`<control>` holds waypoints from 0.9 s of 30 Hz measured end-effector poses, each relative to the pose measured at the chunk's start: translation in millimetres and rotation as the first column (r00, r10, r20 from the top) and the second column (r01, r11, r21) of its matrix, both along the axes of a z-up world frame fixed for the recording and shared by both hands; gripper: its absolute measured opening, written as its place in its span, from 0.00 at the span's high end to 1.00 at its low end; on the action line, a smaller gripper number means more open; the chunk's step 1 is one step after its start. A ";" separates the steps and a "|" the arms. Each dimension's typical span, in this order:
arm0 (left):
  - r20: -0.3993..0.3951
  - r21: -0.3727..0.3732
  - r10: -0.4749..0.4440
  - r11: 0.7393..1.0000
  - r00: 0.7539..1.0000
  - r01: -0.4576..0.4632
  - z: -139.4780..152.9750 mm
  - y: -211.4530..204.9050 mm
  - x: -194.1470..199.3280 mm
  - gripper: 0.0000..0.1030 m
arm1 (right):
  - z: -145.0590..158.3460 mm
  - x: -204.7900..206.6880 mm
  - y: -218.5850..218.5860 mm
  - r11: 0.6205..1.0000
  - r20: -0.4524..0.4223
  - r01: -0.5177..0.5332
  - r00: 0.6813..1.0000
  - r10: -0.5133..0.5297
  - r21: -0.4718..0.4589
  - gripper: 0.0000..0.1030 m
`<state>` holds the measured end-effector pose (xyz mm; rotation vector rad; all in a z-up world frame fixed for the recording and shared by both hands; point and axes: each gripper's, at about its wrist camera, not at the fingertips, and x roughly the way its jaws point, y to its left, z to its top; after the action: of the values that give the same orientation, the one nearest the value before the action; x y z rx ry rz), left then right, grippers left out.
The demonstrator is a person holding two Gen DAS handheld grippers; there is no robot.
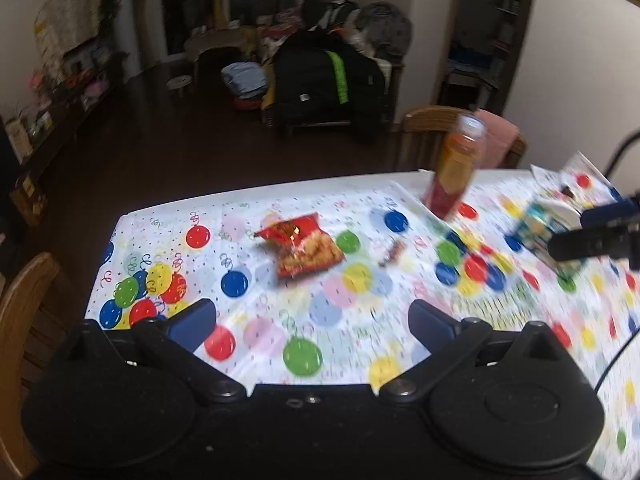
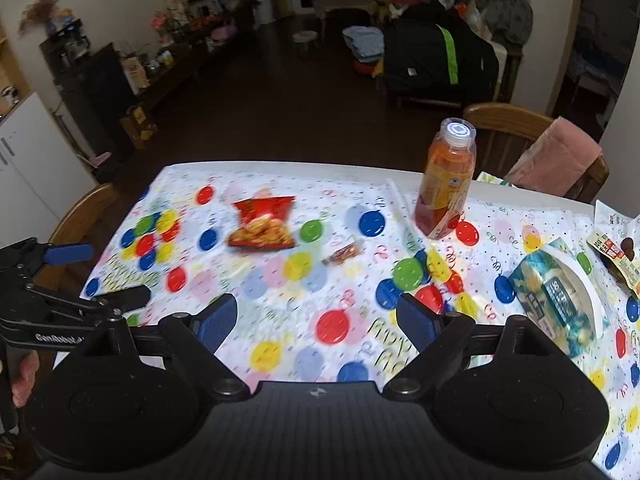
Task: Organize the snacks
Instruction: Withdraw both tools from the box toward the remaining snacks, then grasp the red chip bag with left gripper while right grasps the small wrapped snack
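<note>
overhead, both grippers hover above a table (image 2: 280,172) covered in a balloon-print cloth. the left gripper (image 1: 312,320) has its blue-padded fingers spread wide with nothing between them, and the right gripper (image 2: 318,320) is just the same, jaws apart and empty. a red snack bag (image 2: 262,222) lies flat toward the far left part of the table, and a small wrapped candy (image 2: 344,254) sits near it to the right. an orange juice bottle (image 2: 446,184) stands upright by the far edge. a blue-green tissue pack (image 2: 560,300) lies at the right (its label too blurred to read), with more wrappers (image 2: 612,252) beyond it.
</note>
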<state>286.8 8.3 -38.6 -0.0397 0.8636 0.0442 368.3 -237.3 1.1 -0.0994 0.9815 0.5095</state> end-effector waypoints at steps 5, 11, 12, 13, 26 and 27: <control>-0.026 0.002 0.074 0.997 0.997 -0.074 -11.4 5.7 47.4 0.01 | -28.6 44.2 8.5 1.000 -0.037 0.011 0.999 -0.012 -0.027 0.15; -0.075 -0.018 0.133 0.991 0.988 -0.135 -37.0 8.3 97.4 0.01 | -67.2 84.8 19.8 0.999 -0.097 0.039 0.994 -0.042 -0.035 0.15; -0.086 -0.019 0.143 0.989 0.986 -0.145 -42.3 8.6 104.6 0.01 | -74.3 90.8 21.7 0.998 -0.106 0.045 0.993 -0.049 -0.038 0.15; -0.097 -0.022 0.152 0.988 0.984 -0.155 -47.0 9.0 111.6 0.01 | -81.7 96.8 23.6 0.998 -0.117 0.050 0.992 -0.055 -0.042 0.15; -0.173 -0.006 0.223 0.974 0.959 -0.228 -98.4 12.8 179.4 0.01 | -162.4 158.6 51.1 0.993 -0.228 0.115 0.966 -0.119 -0.030 0.16; -0.178 -0.004 0.227 0.973 0.957 -0.232 -102.0 13.5 182.5 0.01 | -168.2 162.4 52.2 0.992 -0.237 0.122 0.963 -0.125 -0.027 0.16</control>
<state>469.3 21.8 -140.6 -0.1618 1.0341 0.2584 530.8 -185.1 -167.1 0.0135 1.2180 0.4065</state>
